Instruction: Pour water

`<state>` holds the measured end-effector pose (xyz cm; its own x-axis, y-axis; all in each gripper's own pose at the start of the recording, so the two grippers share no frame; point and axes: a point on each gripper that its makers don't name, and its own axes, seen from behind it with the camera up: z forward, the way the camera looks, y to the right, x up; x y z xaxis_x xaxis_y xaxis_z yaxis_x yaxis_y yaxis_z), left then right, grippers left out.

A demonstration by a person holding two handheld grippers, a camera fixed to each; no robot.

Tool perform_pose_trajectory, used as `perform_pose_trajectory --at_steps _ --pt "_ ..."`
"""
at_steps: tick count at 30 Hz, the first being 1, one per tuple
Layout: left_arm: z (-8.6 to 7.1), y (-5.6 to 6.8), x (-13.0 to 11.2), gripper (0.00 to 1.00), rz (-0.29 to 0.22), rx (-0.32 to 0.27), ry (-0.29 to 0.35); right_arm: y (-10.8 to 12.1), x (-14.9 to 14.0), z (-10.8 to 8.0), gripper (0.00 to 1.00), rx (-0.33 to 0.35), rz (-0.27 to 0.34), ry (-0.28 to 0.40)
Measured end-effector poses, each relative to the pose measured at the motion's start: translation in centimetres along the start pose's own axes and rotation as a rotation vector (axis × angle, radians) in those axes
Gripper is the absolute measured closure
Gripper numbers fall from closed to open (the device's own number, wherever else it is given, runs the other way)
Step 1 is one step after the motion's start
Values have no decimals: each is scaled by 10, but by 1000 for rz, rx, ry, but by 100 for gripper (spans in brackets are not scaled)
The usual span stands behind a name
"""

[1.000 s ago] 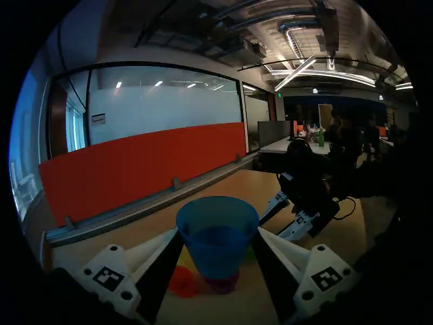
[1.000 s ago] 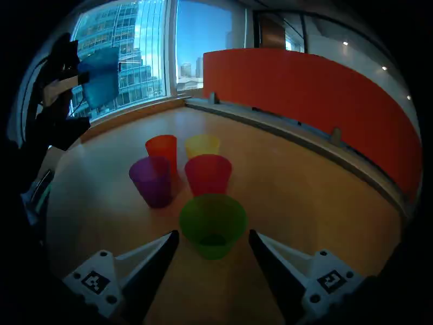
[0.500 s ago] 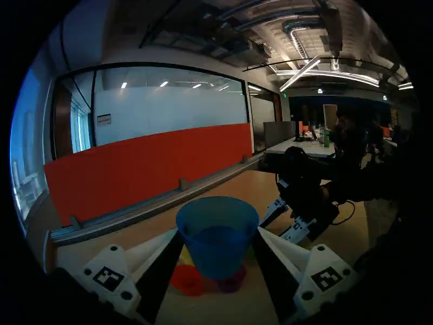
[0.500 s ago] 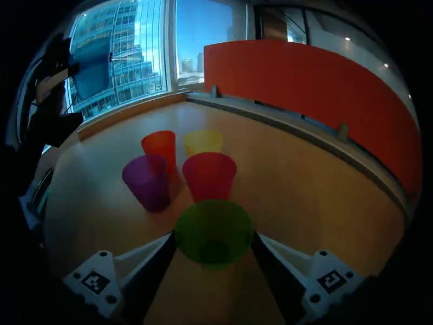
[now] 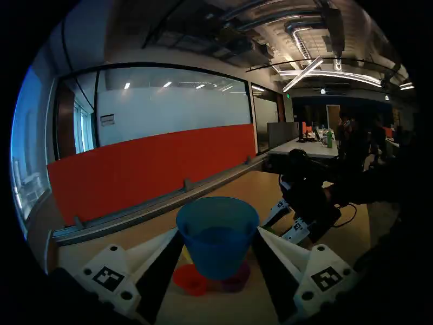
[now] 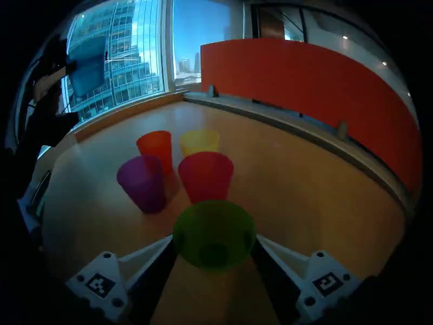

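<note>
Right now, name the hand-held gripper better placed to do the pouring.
Left. The left hand-held gripper grips the blue cup, which looks part-filled and is raised above the table. The right hand-held gripper merely brackets the green cup, which looks empty, probably the receiver.

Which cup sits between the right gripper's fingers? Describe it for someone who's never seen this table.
On the wooden table beside the orange panel, cups stand in a cluster. Nearest the camera, between the fingers of the right gripper and in front of the red cup, is the green cup, the only green one.
</note>
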<state>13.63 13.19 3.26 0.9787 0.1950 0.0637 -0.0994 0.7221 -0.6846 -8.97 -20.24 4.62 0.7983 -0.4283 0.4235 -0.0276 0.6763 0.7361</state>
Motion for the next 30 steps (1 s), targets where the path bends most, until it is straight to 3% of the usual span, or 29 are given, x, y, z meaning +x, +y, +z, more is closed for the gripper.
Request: perform_pose_trajectory --at_steps 21,30 --pt "8 -14 32 17 -59 62 48 -9 46 -51 9 -15 -12 190" --pt "10 -13 40 17 -78 74 65 -16 71 -74 9 -31 -28 292"
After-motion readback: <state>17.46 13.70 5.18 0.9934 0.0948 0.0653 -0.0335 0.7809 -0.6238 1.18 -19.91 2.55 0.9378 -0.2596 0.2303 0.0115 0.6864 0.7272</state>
